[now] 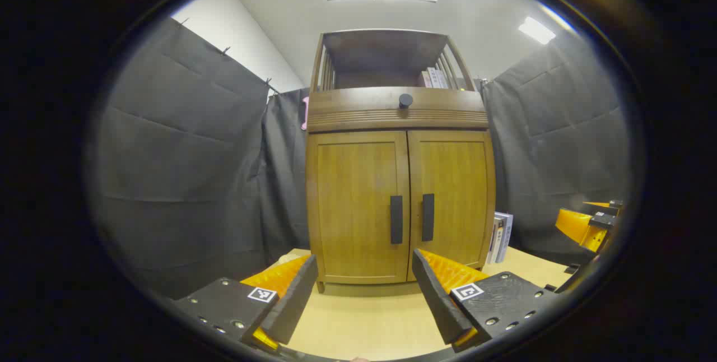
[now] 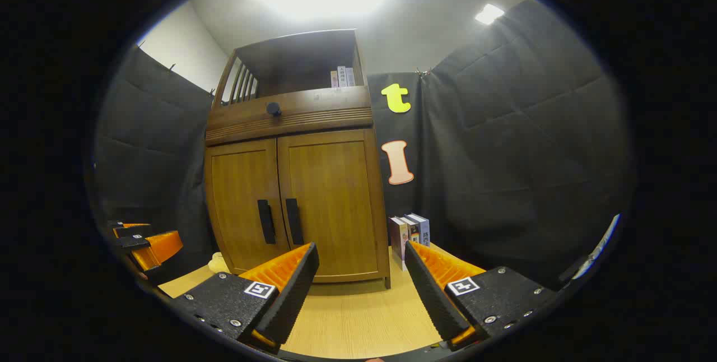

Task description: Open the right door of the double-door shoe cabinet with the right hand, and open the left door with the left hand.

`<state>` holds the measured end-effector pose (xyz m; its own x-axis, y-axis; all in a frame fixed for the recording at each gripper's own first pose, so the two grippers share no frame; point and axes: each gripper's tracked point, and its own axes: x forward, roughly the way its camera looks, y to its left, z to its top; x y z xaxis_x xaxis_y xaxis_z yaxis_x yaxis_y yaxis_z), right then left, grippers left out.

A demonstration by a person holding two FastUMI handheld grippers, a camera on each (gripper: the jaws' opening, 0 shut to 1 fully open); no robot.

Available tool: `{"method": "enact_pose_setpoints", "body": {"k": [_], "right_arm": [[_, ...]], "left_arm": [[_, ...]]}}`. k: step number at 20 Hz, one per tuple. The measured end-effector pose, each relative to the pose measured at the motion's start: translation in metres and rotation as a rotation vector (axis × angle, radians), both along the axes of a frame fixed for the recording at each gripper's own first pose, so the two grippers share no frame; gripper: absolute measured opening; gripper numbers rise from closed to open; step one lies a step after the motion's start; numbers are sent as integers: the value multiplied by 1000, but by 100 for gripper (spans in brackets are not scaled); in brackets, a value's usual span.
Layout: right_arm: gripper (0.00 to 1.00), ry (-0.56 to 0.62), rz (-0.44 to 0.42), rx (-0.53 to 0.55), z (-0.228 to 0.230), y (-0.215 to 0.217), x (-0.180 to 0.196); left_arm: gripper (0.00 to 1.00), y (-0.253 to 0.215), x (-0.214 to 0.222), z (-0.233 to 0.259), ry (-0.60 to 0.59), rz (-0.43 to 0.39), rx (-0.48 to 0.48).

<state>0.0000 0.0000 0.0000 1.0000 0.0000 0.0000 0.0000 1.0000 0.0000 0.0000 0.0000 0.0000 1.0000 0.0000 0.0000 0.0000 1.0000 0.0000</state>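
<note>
The shoe cabinet (image 2: 297, 205) stands shut on the table, its right door handle (image 2: 293, 221) upright beside the left door handle (image 1: 396, 219) at the centre seam. The right gripper (image 2: 358, 283) faces it from the cabinet's right, the left gripper (image 1: 364, 289) squarely; both gape wide, empty. Spines on the books (image 2: 411, 233) right of the cabinet are too small to read

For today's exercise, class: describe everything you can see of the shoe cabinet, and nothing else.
The shoe cabinet looks like warm brown wood and stands upright on a pale wooden surface. Its left door and right door are both shut, each with a vertical black handle by the middle seam. Above them runs a ribbed band with a black knob, then an open slatted shelf holding books.
</note>
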Motion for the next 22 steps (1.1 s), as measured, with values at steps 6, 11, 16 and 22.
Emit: {"method": "enact_pose_setpoints", "body": {"k": [6,11,16,22], "right_arm": [[95,-7,-8,27,1,-1,3],[95,-12,6,11,3,3,1],[95,-14,15,7,3,10,-3],[95,-16,14,-4,3,15,-2]], "left_arm": [[98,9,1,8,-29,46,27],[100,13,-4,19,-49,49,22],[100,8,-7,17,-44,31,23],[100,10,-10,19,-48,25,10]]}}
